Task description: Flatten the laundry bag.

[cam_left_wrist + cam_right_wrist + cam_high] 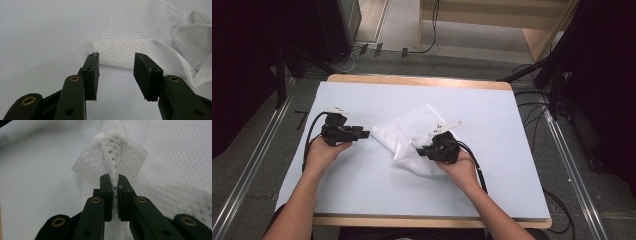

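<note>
High view first: a white perforated mesh cloth [412,137] lies rumpled mid-table on the pale sheet [362,185], with the right gripper [424,150] at its near edge. Left gripper view has the left gripper [116,72] spread, empty, just short of a folded corner, likely lining up a grip. Right gripper view shows jaws pinching a raised pleat of cloth, probably to lift it.

Evenly and softly lit from above, with only faint shadows under the hands on the pale table [377,195]. Dark and murky at both upper corners of the high view, slightly soft overall. Sharp on the mesh cloth [112,147] up close, its weave crisp, but blurred toward the far edges. Dull sheen, no glare, on each black tool.
</note>
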Demonstrator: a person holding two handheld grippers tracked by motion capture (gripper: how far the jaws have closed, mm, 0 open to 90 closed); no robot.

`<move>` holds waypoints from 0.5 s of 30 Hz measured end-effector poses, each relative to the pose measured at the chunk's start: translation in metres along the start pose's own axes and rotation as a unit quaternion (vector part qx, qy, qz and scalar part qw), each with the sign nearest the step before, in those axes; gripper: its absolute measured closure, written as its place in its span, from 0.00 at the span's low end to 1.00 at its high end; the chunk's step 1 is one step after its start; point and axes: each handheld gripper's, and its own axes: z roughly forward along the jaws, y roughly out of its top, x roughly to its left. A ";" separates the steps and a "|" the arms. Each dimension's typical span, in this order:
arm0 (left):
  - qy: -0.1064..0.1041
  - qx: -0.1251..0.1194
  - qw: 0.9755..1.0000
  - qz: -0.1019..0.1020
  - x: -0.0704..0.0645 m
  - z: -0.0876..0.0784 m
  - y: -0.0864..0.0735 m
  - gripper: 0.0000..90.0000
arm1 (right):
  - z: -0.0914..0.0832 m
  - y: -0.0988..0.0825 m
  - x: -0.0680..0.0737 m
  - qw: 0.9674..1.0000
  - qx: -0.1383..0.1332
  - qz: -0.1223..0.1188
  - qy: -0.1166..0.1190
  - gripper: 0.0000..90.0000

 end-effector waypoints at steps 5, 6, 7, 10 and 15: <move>-0.004 0.000 1.000 0.004 -0.002 0.004 0.004 0.60 | -0.012 0.003 0.004 1.000 -0.001 0.012 0.019 0.73; -0.003 0.001 1.000 0.005 -0.002 0.003 0.005 0.60 | -0.015 0.004 0.004 1.000 -0.002 0.012 0.020 0.69; -0.004 0.000 1.000 0.005 -0.002 0.003 0.005 0.60 | -0.019 0.005 0.003 1.000 -0.002 0.012 0.019 0.66; -0.006 -0.001 1.000 0.004 -0.002 0.003 0.006 0.59 | -0.033 0.007 0.002 1.000 -0.019 0.007 0.006 0.61; -0.005 0.002 1.000 0.002 -0.003 0.004 0.006 0.59 | -0.051 0.007 -0.015 0.999 -0.036 0.017 -0.017 0.72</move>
